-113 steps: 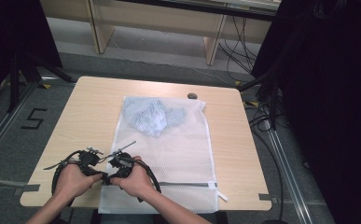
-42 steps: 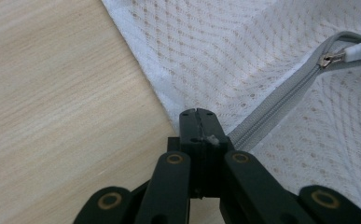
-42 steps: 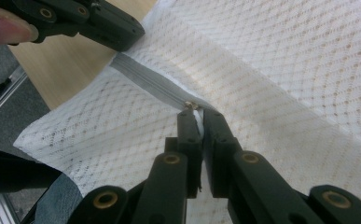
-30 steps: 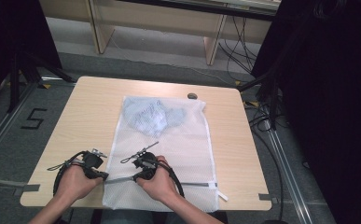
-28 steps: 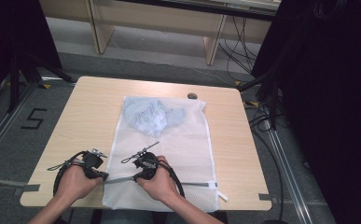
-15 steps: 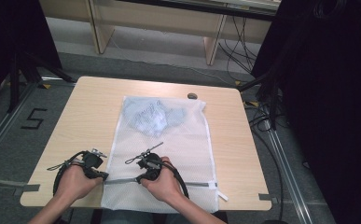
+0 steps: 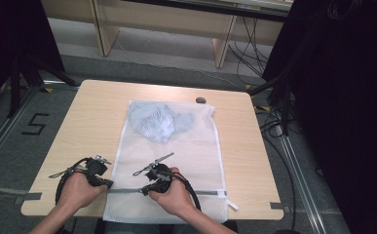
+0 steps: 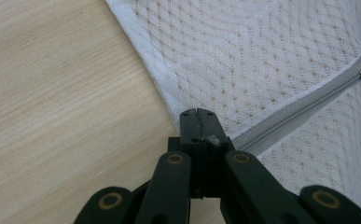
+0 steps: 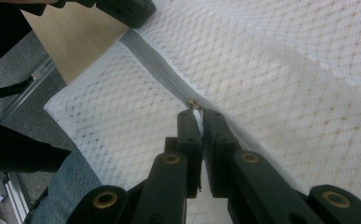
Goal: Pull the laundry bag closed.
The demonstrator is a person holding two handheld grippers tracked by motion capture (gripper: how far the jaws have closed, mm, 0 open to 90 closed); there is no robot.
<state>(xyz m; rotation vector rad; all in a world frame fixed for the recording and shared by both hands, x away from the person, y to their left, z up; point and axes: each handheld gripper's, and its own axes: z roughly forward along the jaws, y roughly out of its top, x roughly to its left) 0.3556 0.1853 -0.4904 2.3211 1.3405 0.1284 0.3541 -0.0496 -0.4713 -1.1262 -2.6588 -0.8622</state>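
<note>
High view: one white mesh laundry bag (image 7: 176, 161), flat on the pale wooden tabletop (image 7: 93, 117), containing one crumpled light-blue garment (image 7: 159, 122). One grey zipper (image 8: 304, 105) crosses its near end. Left tool (image 8: 197, 114) clamps the zipper's end; right tool (image 9: 197, 114) pinches the small metal slider (image 9: 193, 103).
</note>
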